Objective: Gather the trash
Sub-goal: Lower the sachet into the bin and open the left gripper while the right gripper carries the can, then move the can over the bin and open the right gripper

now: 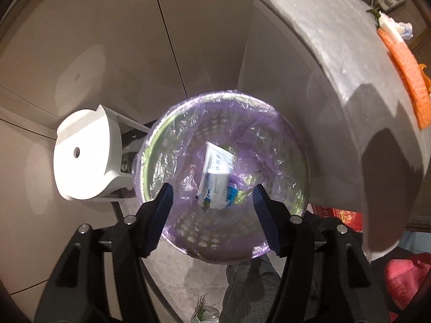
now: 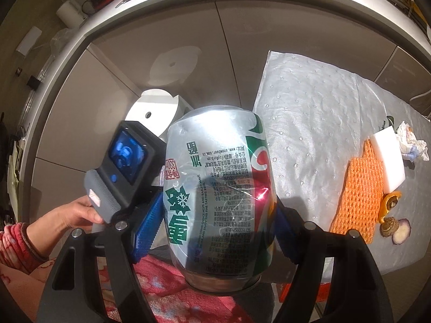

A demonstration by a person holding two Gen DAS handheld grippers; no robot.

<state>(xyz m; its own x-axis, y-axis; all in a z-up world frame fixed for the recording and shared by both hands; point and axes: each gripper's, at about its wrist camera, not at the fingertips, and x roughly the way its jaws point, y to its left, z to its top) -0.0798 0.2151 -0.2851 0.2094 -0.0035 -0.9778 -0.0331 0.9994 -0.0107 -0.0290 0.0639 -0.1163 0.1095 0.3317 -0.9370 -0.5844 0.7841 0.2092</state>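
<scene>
My left gripper (image 1: 212,196) is open and empty, held over a round bin (image 1: 150,145) lined with a purple bag. A white and blue wrapper (image 1: 216,175) lies or falls inside the bin, with other small scraps under it. My right gripper (image 2: 218,215) is shut on a silver and green beer can (image 2: 218,188), held upside down above the table's near edge. On the table (image 2: 309,113), at the right, lie an orange foam net (image 2: 358,196), a white foam block (image 2: 388,161), a crumpled tissue (image 2: 412,141) and fruit peel scraps (image 2: 390,215).
A white stool (image 1: 83,156) stands left of the bin, against beige cabinet doors (image 1: 121,40). The table (image 1: 350,67), covered in grey cloth, overhangs the bin on the right. The left hand-held unit (image 2: 124,169) shows in the right wrist view. Red fabric (image 1: 406,282) lies low right.
</scene>
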